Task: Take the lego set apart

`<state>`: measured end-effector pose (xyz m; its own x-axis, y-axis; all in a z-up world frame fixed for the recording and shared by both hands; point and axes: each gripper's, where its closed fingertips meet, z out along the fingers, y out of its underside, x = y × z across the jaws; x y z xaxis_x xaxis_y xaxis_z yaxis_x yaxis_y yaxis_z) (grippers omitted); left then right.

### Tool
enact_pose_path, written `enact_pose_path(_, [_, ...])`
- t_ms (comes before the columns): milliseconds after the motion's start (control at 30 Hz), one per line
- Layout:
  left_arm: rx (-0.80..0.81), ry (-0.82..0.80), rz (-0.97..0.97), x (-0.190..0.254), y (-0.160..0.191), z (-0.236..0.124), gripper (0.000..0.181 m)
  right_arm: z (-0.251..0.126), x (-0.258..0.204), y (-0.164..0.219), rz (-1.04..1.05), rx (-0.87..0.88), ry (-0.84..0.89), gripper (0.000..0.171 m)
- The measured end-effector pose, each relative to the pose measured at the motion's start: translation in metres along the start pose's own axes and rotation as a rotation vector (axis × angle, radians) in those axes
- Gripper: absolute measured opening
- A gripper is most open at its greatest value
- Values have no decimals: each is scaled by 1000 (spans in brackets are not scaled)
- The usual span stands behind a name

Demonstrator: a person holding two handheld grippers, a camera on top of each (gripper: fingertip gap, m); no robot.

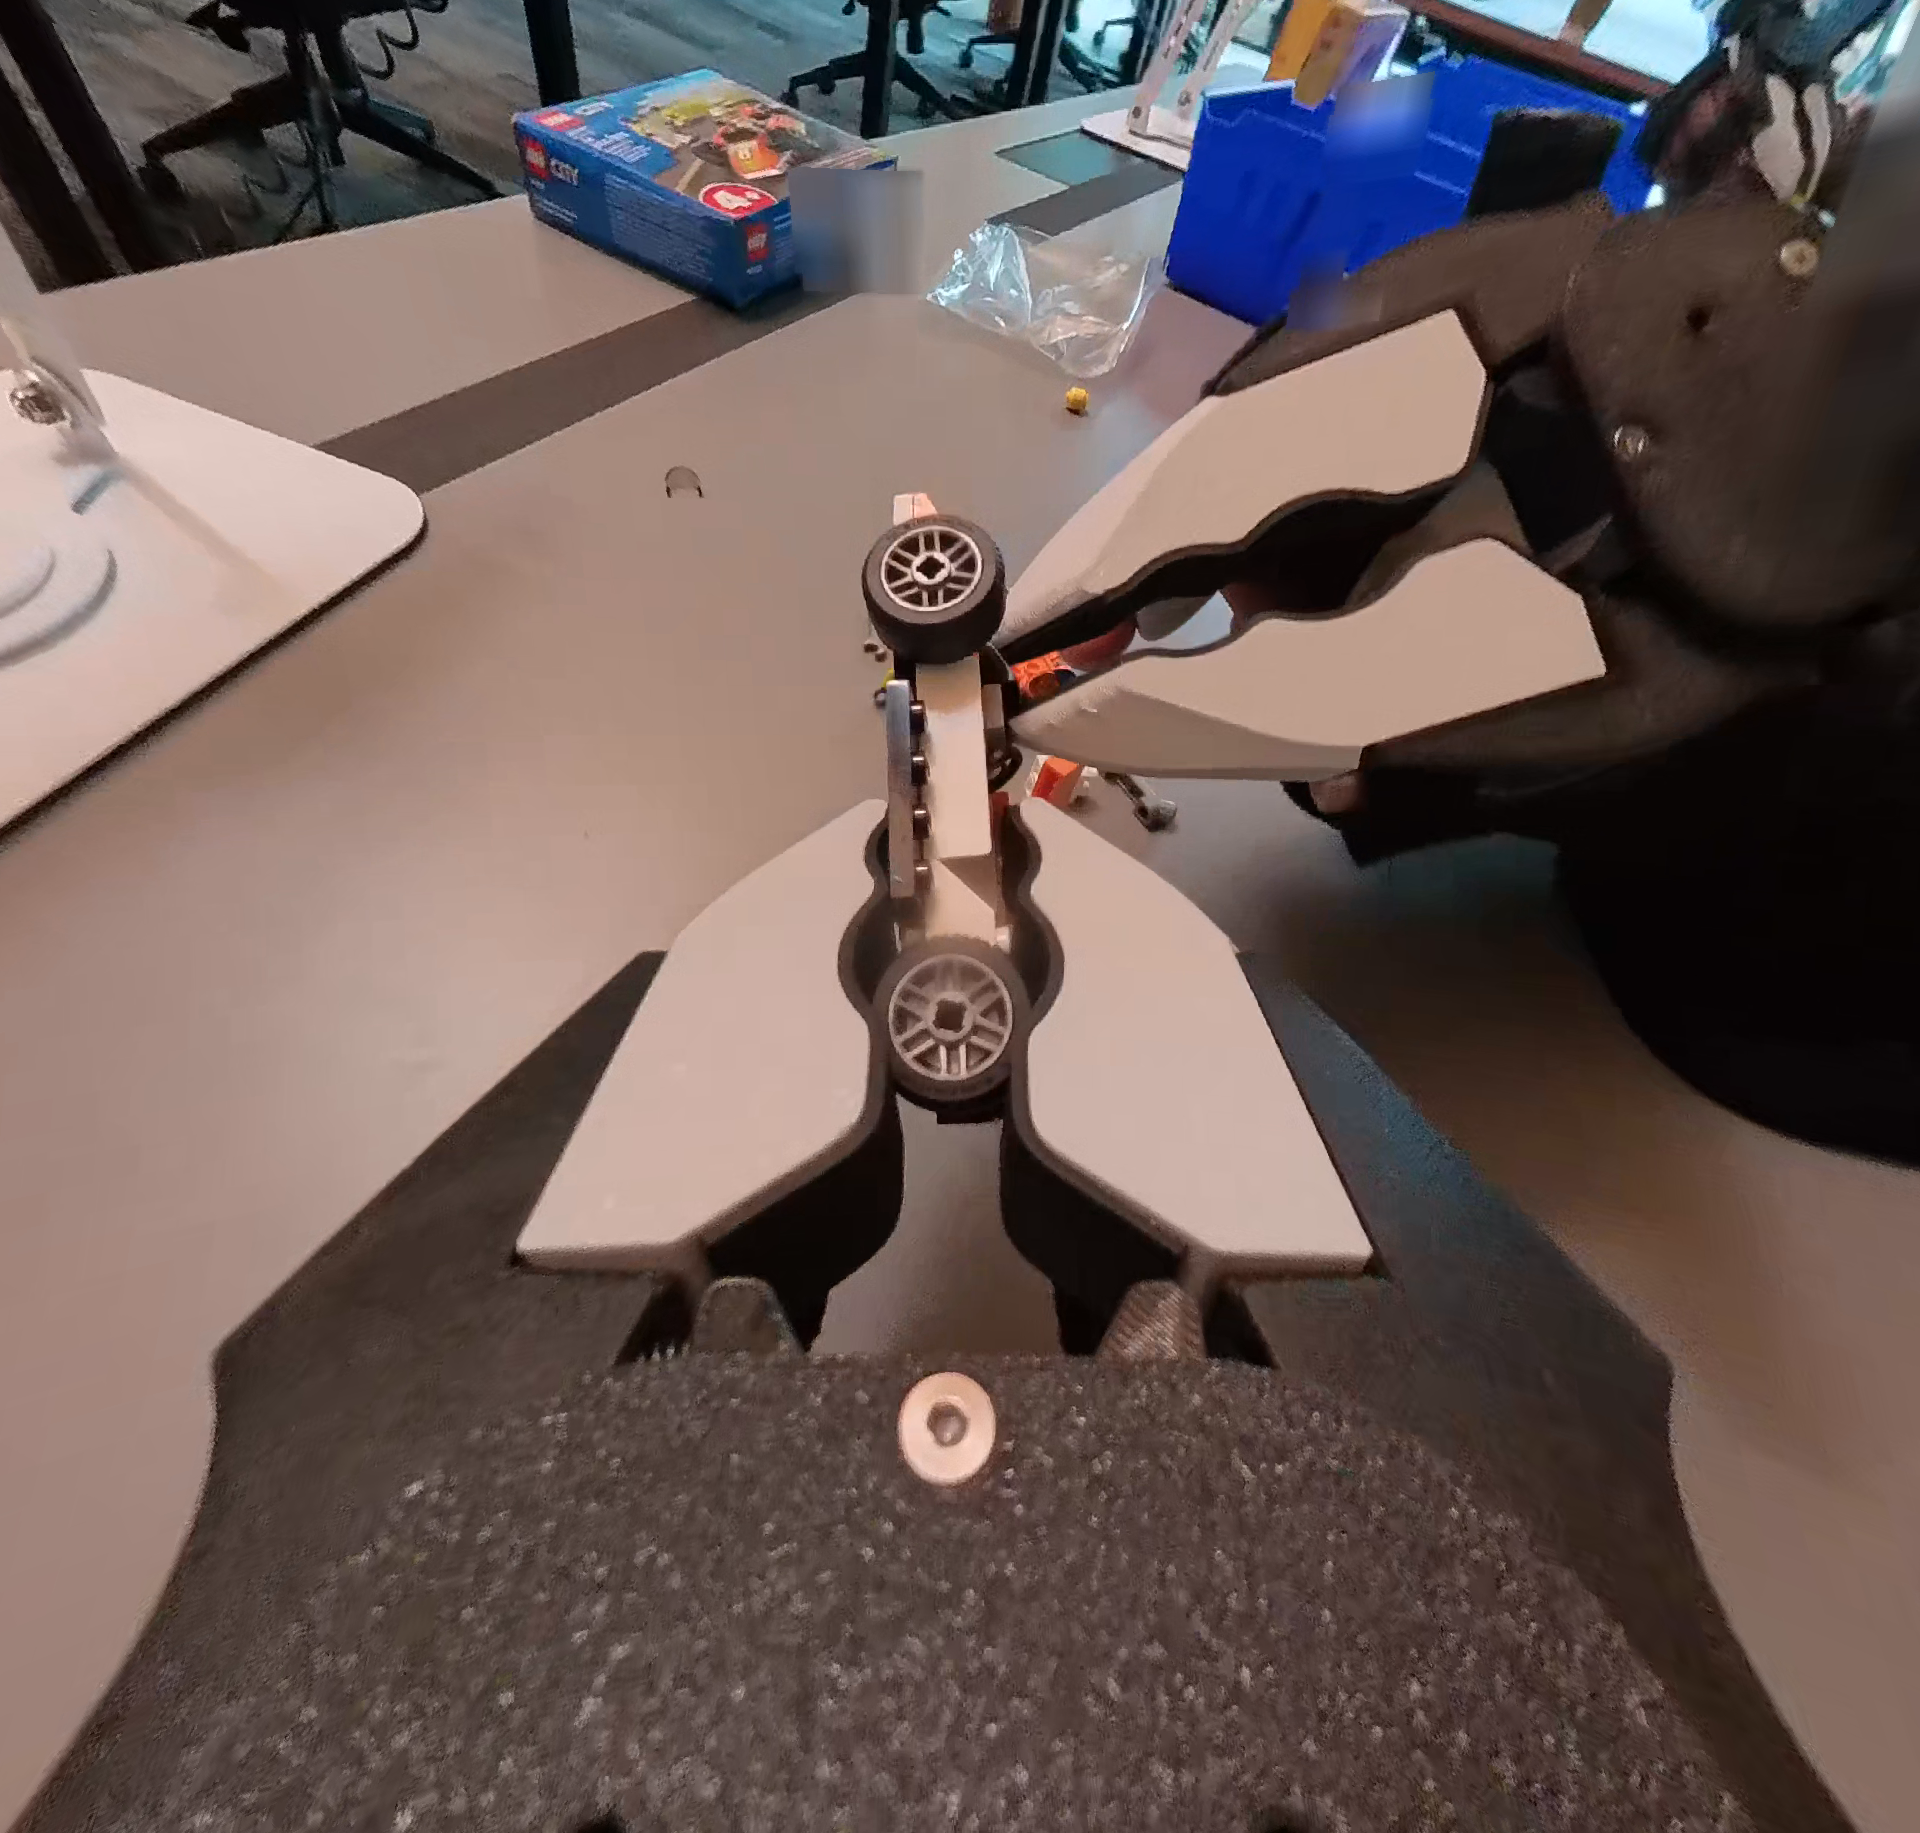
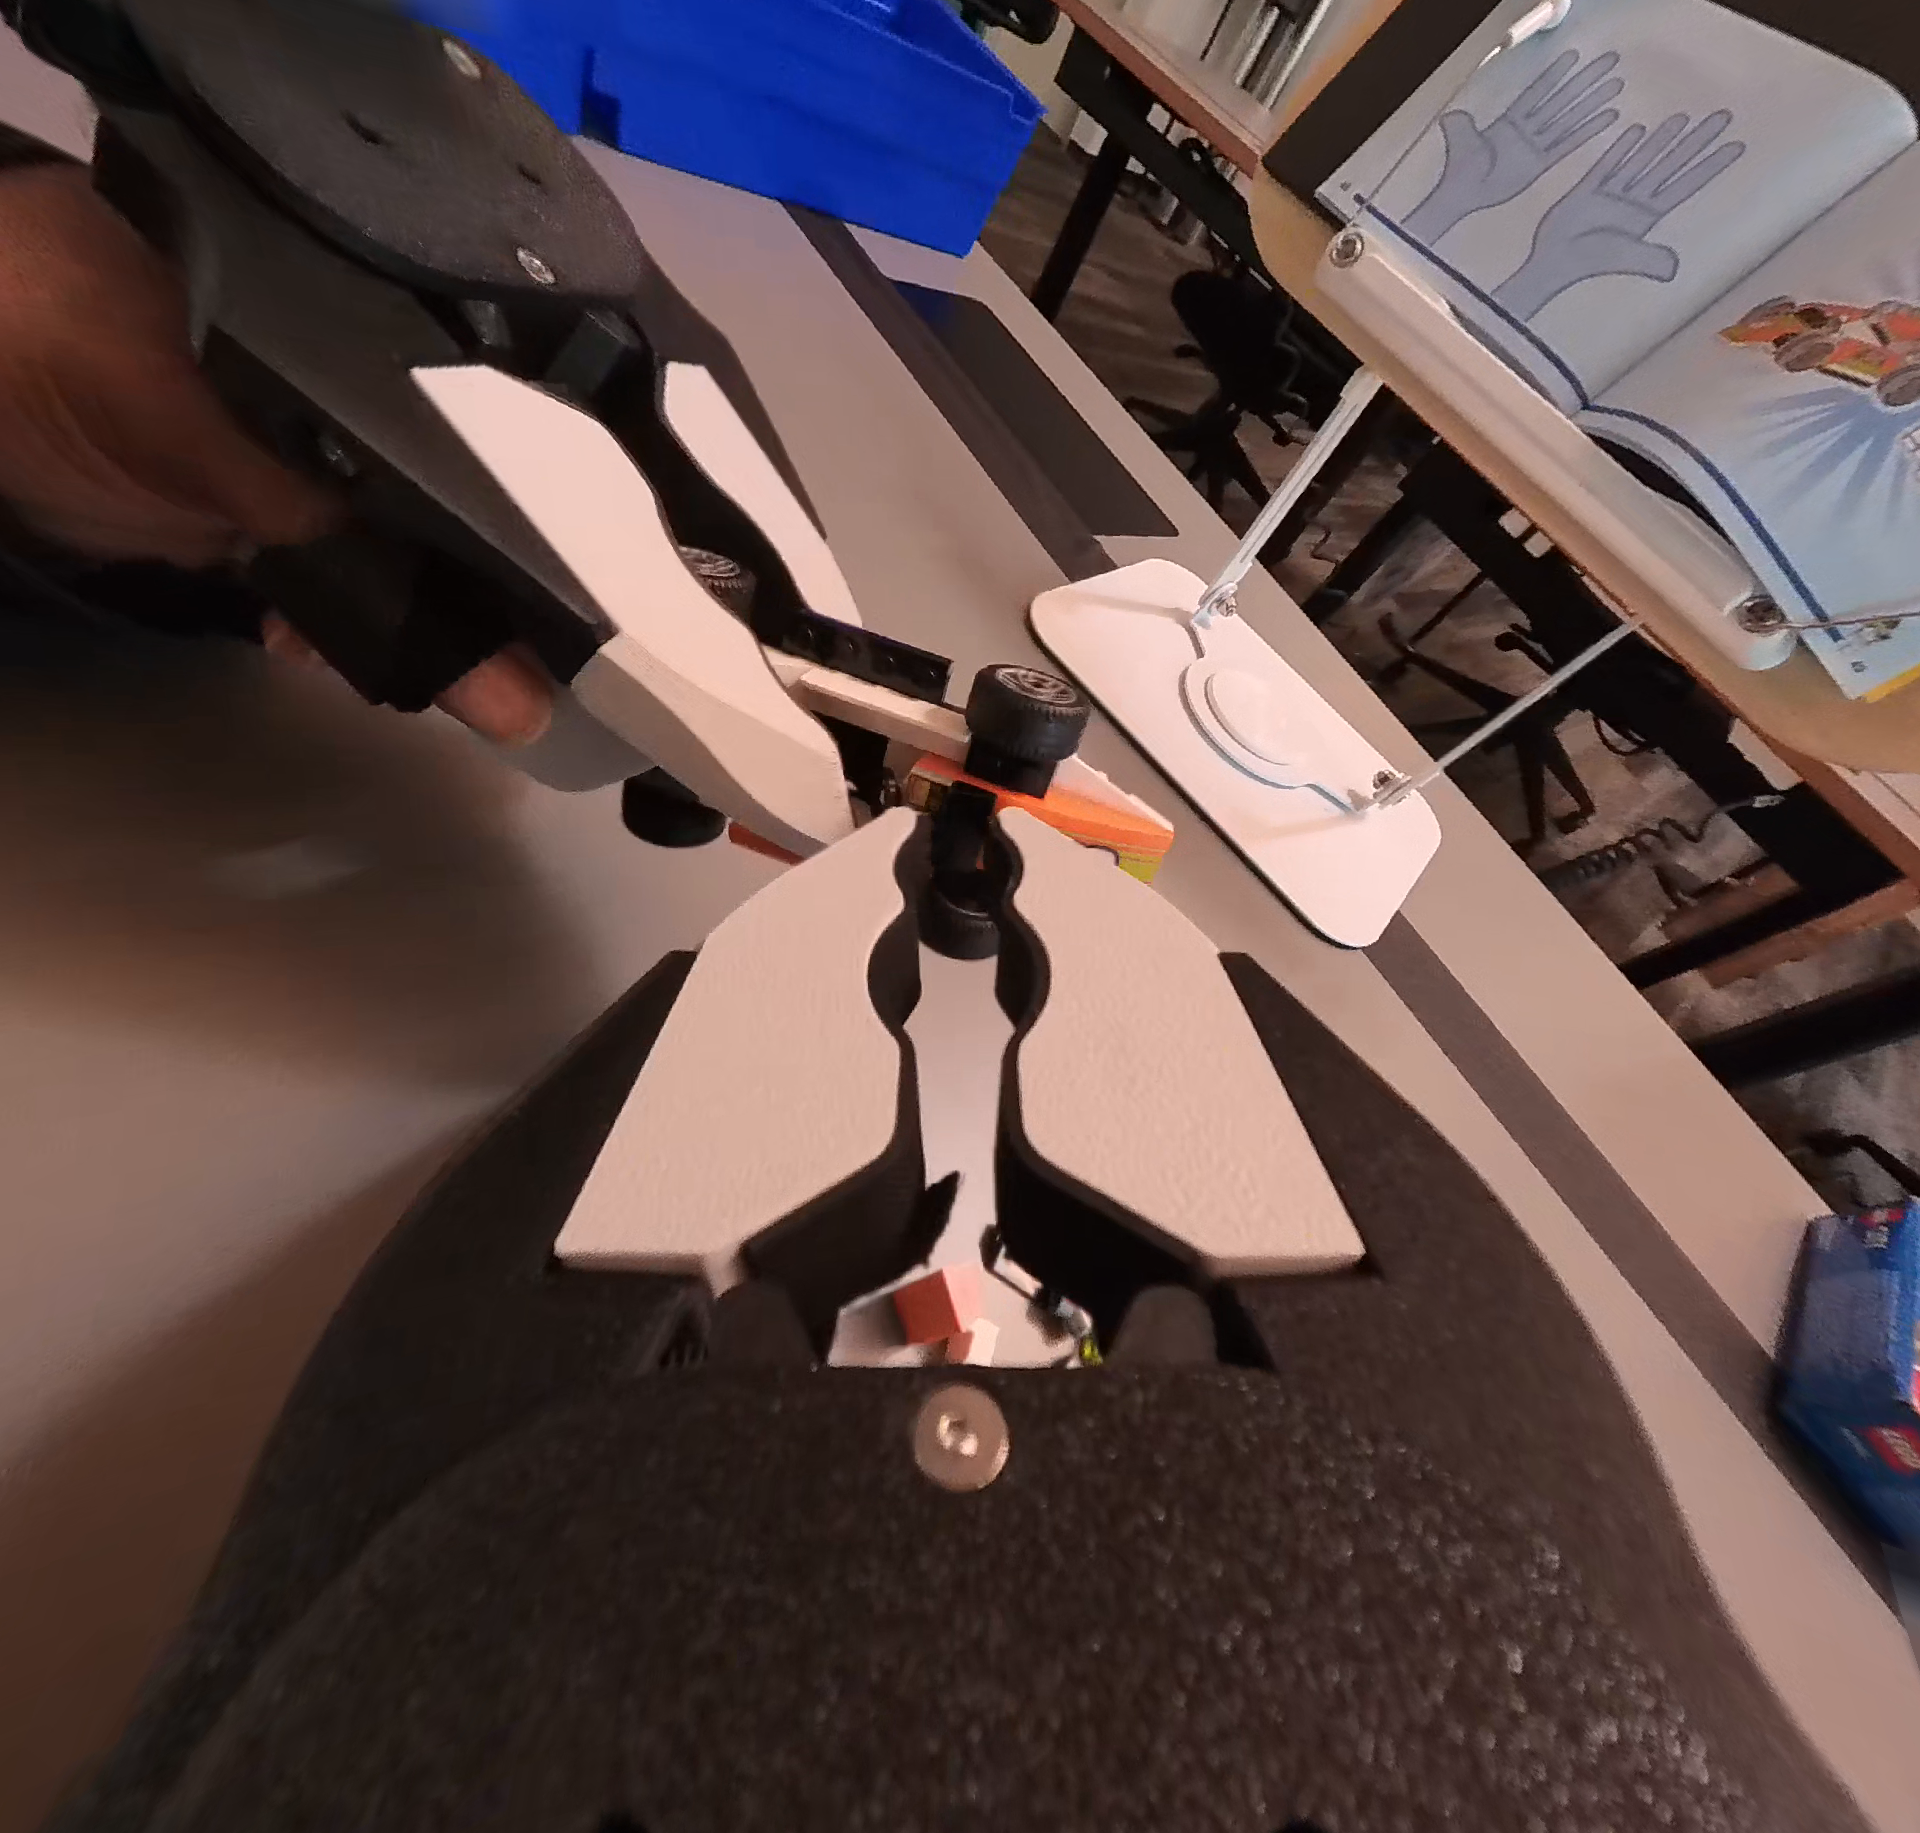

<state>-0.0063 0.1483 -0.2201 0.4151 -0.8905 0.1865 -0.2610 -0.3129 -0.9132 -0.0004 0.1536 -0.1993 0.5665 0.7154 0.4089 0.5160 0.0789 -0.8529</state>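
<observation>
Gripping the toy car (image 1: 940,796) near its rear wheel, the left claw (image 1: 951,848) holds it above the bench, long axis pointing straight away; the right claw (image 2: 951,848) pinches the far end crosswise, ready to pull sideways

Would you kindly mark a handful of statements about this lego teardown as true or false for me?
1. The left claw is shut on the lego car. True.
2. The car lies flat on the table on all its wheels. False: it is held up in the air, one side's wheels facing the left wrist camera.
3. The right claw grips a black part on the car. True.
4. The blue set box is held in a claw. False: it rests on the table, apart from both.
5. Loose orange and white bricks lie on the table under the right claw. True.
</observation>
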Motion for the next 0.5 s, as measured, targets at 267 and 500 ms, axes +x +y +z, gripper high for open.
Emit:
enact_pose_path(267, [-35, 4, 64, -1, 3, -3, 17, -8, 6, 7, -50, -36, -41, 0])
enact_pose_path(500, [-58, -25, 20, -8, 9, 0, 17, -15, 5, 18, -59, -67, -132, 0])
